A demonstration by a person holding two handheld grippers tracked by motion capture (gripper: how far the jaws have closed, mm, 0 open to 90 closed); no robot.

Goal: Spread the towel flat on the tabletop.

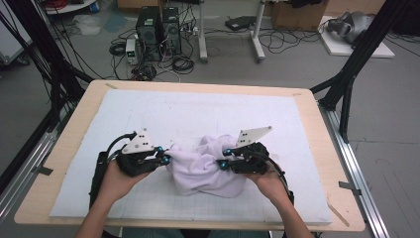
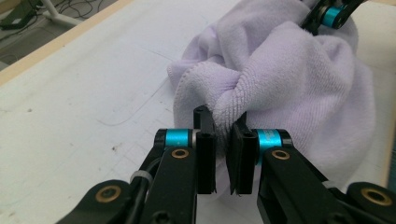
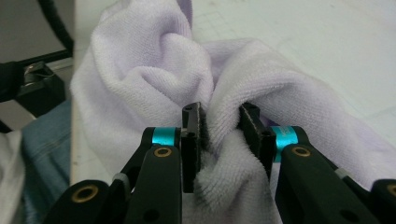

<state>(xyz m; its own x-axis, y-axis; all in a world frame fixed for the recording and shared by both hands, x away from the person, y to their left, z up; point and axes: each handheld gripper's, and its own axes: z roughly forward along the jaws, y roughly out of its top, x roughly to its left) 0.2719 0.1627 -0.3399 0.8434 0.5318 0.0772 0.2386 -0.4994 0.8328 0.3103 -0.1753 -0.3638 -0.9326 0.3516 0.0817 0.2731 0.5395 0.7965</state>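
Both grabs done: left gripper and right gripper each pinch a fold of the crumpled lilac terry towel mid white mat; spreading/folding not yet done.

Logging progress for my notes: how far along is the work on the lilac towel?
Done: both grips are made. The left hand-held gripper and right hand-held gripper each pinch a fold of the crumpled lilac terry towel. In hand: the bunch sits between them on the white padded mat. Left: spreading it flat; nothing is smoothed yet.
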